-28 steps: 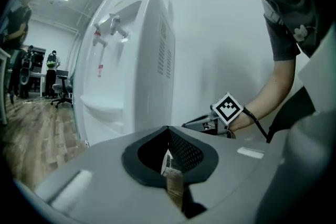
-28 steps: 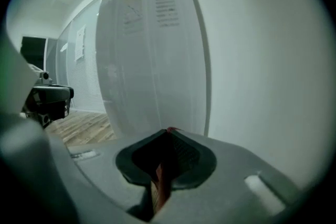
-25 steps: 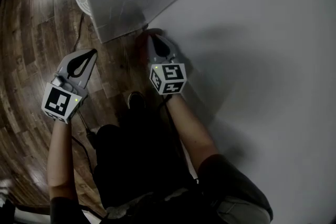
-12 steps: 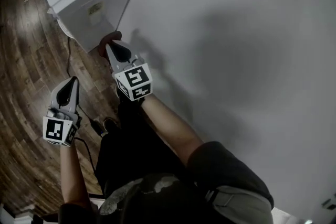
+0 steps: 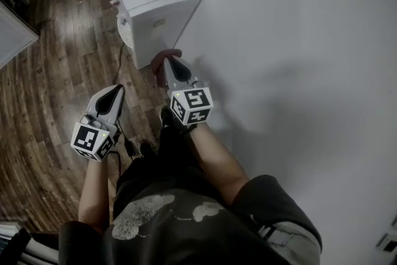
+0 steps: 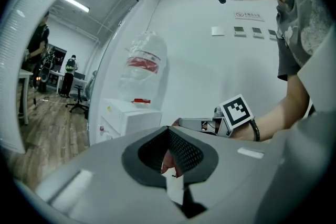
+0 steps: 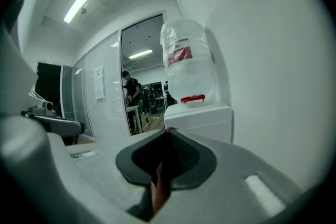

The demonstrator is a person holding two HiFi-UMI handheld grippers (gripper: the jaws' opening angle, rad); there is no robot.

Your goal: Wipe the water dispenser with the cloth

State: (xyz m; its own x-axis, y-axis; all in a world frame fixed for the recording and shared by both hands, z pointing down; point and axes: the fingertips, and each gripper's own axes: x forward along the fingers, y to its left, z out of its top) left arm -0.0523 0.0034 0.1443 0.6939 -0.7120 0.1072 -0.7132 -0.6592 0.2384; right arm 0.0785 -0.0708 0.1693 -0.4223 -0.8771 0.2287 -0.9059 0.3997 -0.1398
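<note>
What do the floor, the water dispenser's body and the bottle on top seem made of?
The floor looks like dark wood planks with visible grain and seams; whether real wood or laminate is unclear. The water dispenser body is smooth matte white, probably plastic or painted metal. The bottle is clear plastic, see-through with glossy highlights.

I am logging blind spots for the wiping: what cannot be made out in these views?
Bottle, head view: covered by a mosaic patch.
Cloth, right gripper view: mostly hidden between the right tongs.
Water dispenser base, left gripper view: behind the left tongs.
Dirt on it, all views: too small.
</note>
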